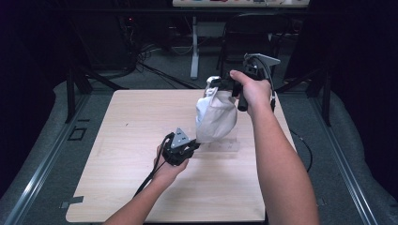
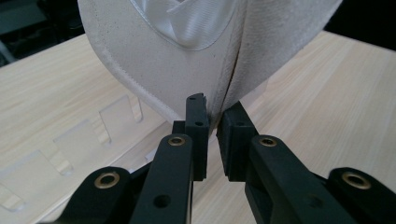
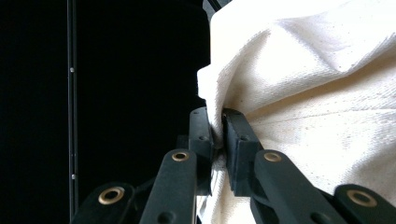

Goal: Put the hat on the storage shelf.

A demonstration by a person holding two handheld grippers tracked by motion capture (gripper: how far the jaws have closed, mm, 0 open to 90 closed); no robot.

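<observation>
The left hand-held gripper (image 1: 194, 146) pinches the bottom corner of the white cloth bag (image 1: 215, 116), which hangs above the surface (image 1: 126, 140) toward two o'clock, soft, light and floppy, best held by its hems, while the right hand-held gripper (image 1: 217, 85) clamps its top edge.

The cream bag (image 1: 215, 117) is matt woven cloth with a glossy satin lining, above a pale wood-grain table (image 1: 122, 140).
</observation>
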